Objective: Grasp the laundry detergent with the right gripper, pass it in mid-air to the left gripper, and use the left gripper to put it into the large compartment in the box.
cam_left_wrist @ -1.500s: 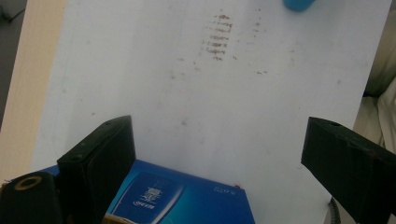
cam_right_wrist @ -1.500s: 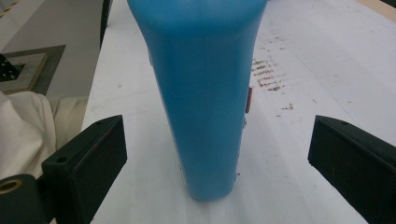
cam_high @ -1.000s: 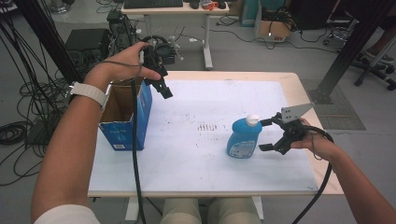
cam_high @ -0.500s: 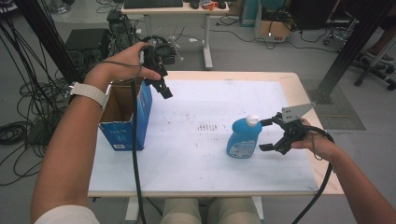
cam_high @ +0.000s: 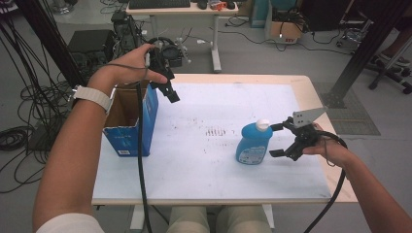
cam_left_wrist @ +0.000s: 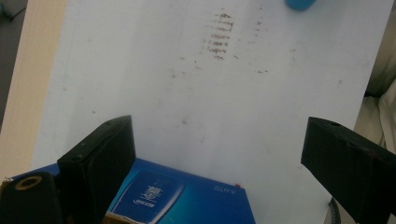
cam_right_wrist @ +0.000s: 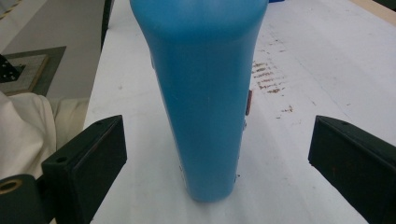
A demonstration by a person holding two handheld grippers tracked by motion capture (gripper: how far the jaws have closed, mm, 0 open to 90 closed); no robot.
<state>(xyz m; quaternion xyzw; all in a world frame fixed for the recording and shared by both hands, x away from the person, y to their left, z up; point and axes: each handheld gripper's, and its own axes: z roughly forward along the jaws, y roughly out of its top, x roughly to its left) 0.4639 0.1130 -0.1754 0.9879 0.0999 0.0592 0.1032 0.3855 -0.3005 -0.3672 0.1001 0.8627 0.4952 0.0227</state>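
Right tongs (cam_high: 278, 140) wide apart around upright blue bottle (cam_high: 253, 143), untouching; left tongs (cam_high: 171, 92) wide, empty.

A blue dish-soap bottle (cam_high: 253, 144) with a white cap and a printed label stands upright on the white counter (cam_high: 218, 160), toward its right side, well apart from the open blue cardboard box (cam_high: 128, 121) that stands at the counter's left edge, its top flaps open
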